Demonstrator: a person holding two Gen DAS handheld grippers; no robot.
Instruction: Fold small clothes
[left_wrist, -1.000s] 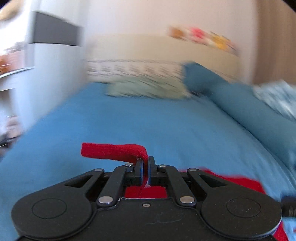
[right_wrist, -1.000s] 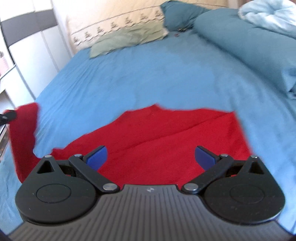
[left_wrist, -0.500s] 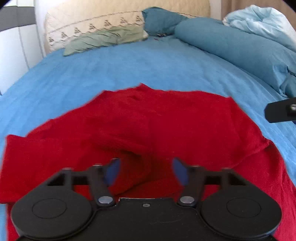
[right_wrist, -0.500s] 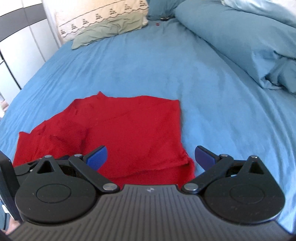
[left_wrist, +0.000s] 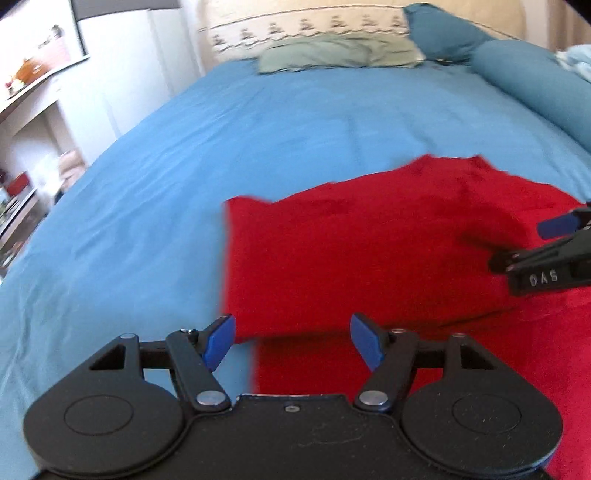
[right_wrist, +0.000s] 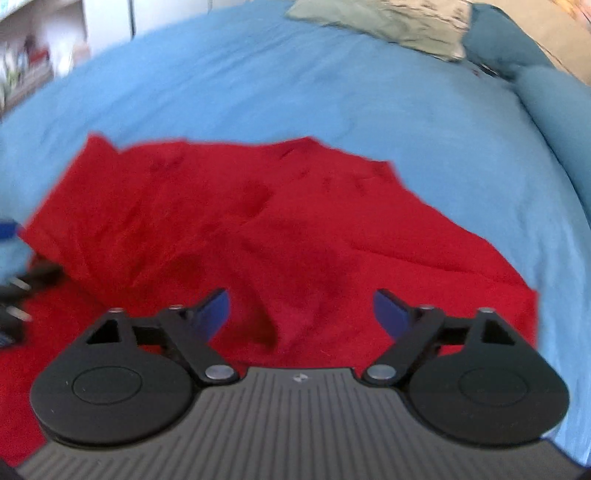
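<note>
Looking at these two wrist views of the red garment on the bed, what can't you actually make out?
- Red garment: its near part is hidden behind the left gripper in the left wrist view and cut off at the right edge.
- Garment type: motion blur and bunched folds in the right wrist view hide sleeves or collar.
- Right gripper: cut off by the right edge in the left wrist view.
- Shelf items: too small and blurred.

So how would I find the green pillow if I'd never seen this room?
Start with the big bed under its blue sheet. Look to its far end, where a cream headboard with a row of little stitched patterns stands. The green pillow lies flat against it, pale and crumpled, unlike the dark blue pillow beside it.
</note>
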